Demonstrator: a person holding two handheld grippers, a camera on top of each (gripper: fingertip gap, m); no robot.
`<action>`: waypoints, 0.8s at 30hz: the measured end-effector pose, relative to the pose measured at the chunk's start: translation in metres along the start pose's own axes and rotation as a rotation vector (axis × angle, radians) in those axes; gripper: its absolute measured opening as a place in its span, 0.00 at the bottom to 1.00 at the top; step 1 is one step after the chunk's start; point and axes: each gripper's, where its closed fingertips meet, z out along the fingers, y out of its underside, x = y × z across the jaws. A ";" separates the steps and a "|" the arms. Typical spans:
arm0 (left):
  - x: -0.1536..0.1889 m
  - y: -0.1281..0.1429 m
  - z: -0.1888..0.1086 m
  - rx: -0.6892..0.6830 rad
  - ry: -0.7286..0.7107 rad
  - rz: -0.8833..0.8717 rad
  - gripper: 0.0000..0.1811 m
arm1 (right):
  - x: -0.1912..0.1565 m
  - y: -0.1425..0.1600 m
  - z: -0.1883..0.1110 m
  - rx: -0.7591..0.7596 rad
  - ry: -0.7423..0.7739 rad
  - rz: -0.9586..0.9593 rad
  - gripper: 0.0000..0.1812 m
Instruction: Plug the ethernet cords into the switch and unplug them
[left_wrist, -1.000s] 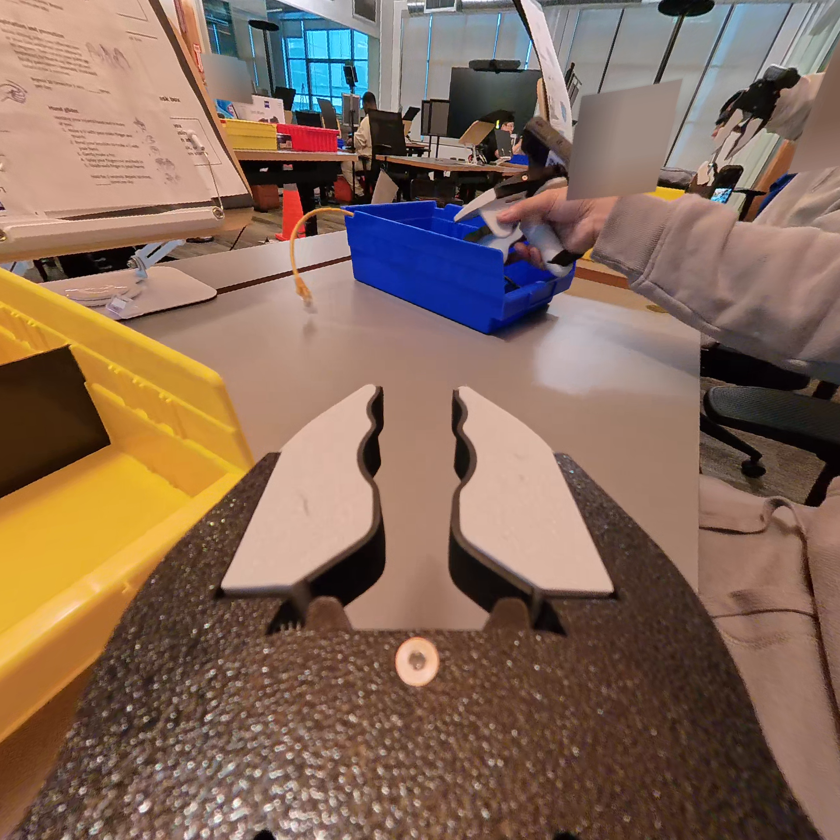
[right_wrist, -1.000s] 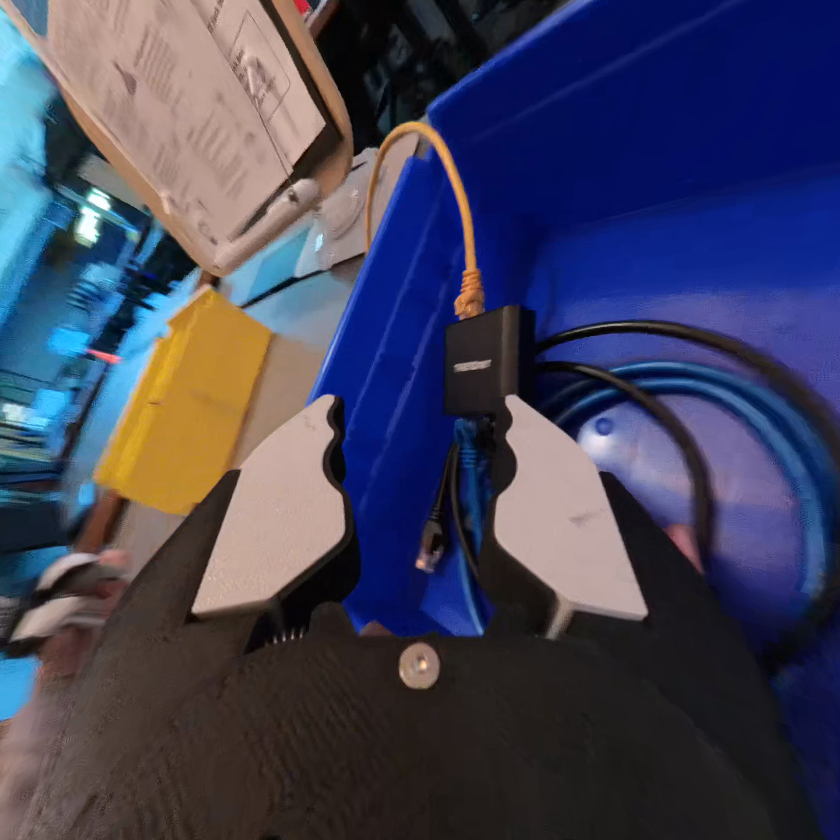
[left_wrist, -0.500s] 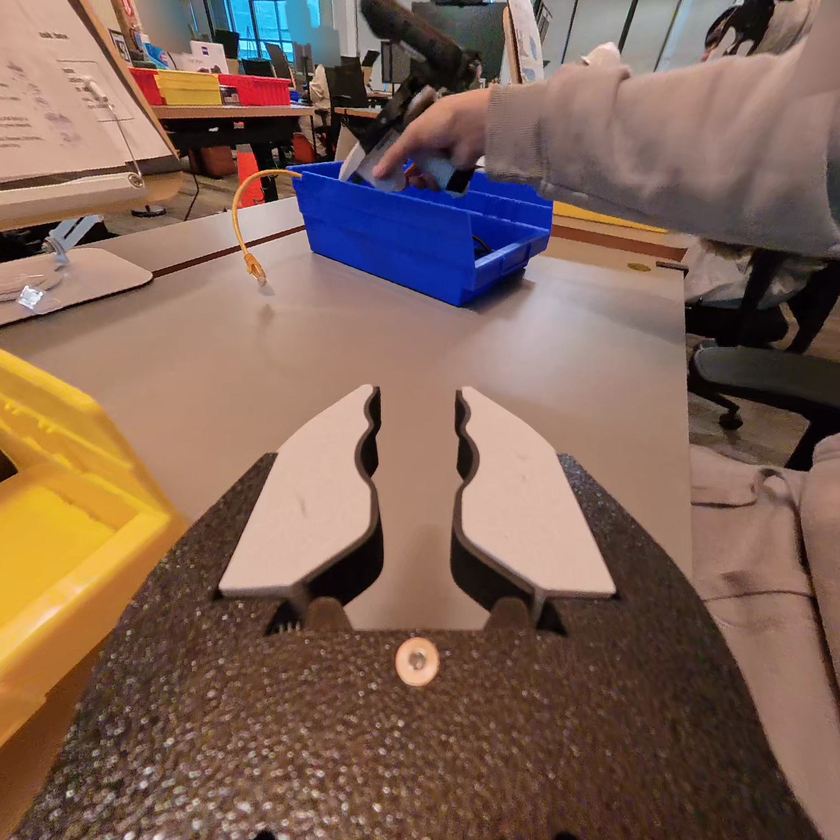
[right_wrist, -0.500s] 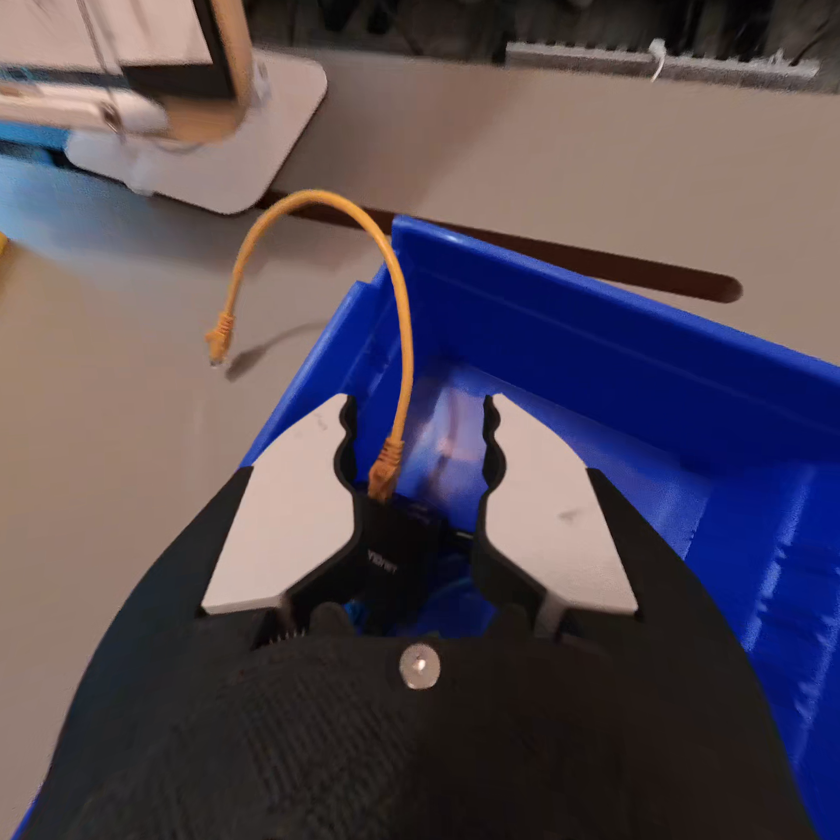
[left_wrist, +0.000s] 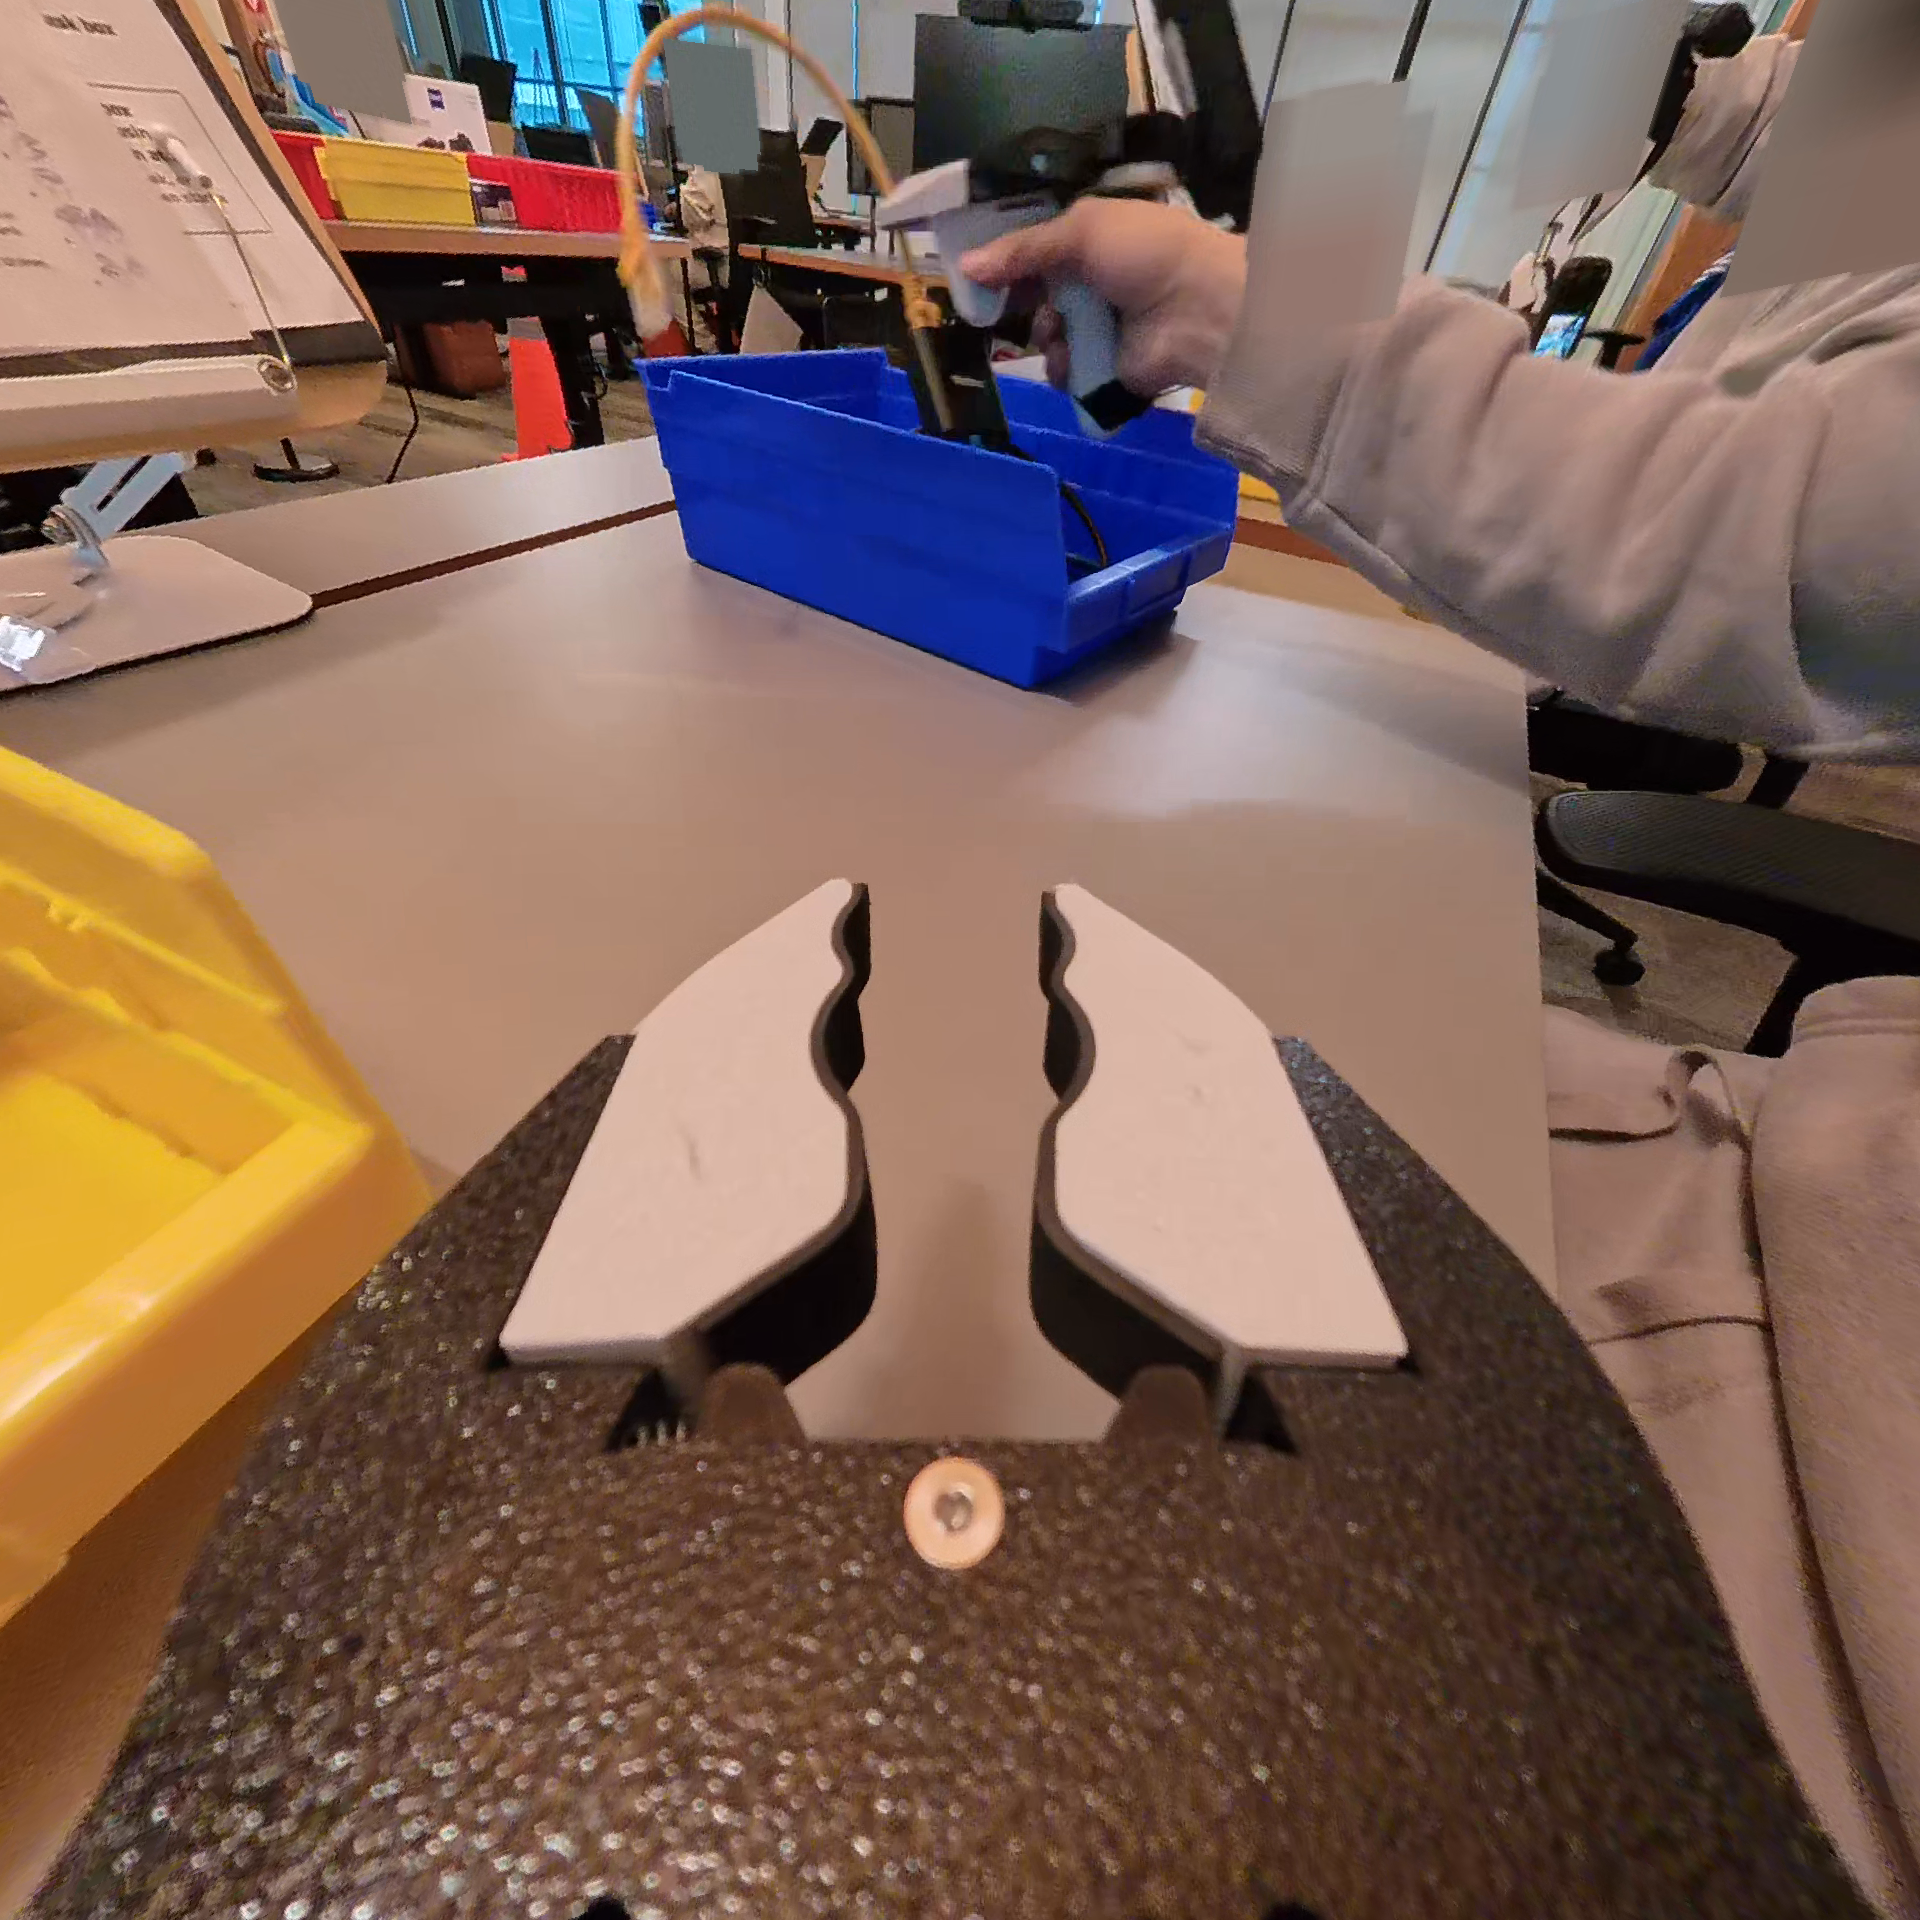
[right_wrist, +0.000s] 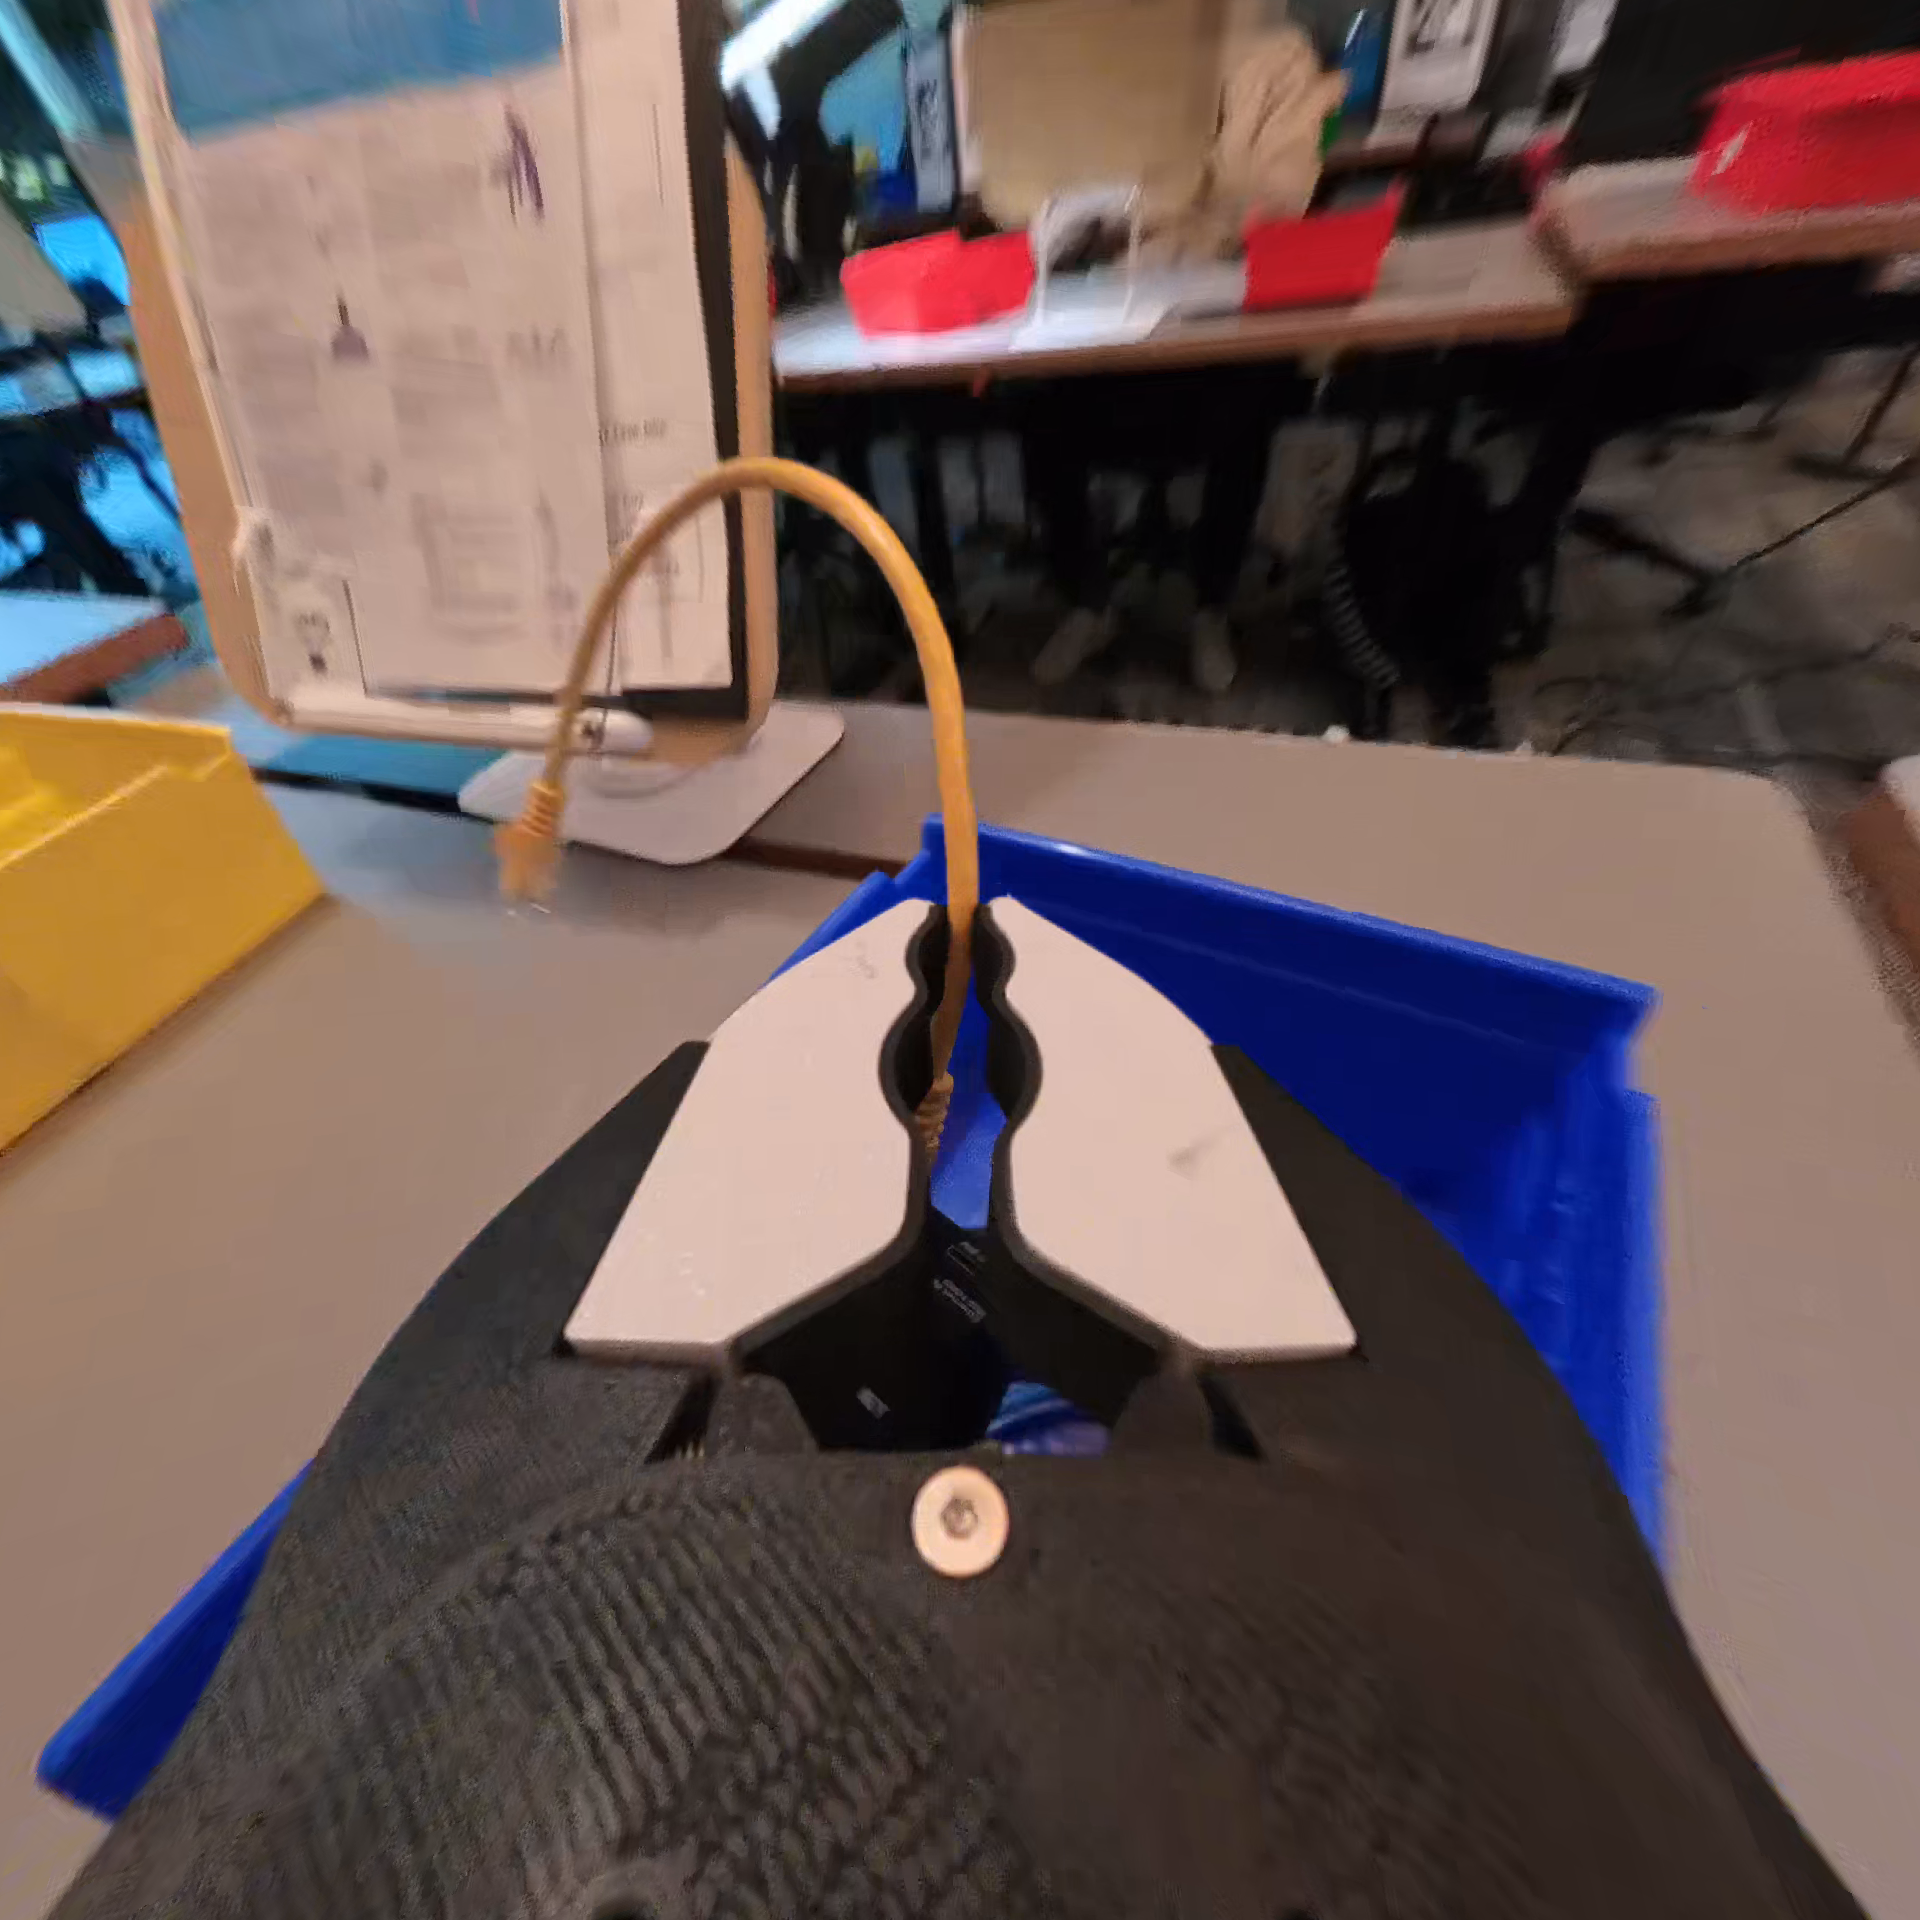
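My right gripper (right_wrist: 961, 914) is shut on an orange ethernet cord (right_wrist: 831, 499) just above its plugged end. The small black switch (right_wrist: 956, 1309) hangs from that cord below the fingers. The cord arches up and left, and its free plug (right_wrist: 525, 831) dangles in the air. In the left wrist view the right gripper (left_wrist: 925, 208) holds the switch (left_wrist: 961, 390) tilted, partly above the blue bin (left_wrist: 862, 499). A blue cable lies in the bin under the switch. My left gripper (left_wrist: 951, 904) is open and empty, low over the grey table.
A yellow bin (left_wrist: 125, 1143) stands at the table's left edge, close beside my left gripper. A document stand (left_wrist: 125, 208) with a white base is at the back left. An office chair (left_wrist: 1714, 862) and a person's sleeve are on the right. My right fingertips sit around 45 cm from my left ones.
My right gripper has closed on the orange cord and risen, lifting the switch partly out of the blue bin. The cord's free end has left the table. My left gripper stays open.
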 end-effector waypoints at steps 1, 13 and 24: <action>-0.001 0.000 0.000 0.005 -0.001 -0.005 0.17 | 0.007 -0.002 -0.014 0.040 0.024 -0.017 0.02; 0.003 -0.002 0.002 0.011 0.010 -0.008 0.16 | 0.068 -0.006 -0.068 -0.247 0.718 -0.750 0.04; 0.011 0.000 0.004 0.002 0.028 0.004 0.16 | 0.029 0.032 0.003 -0.412 0.337 -0.697 0.29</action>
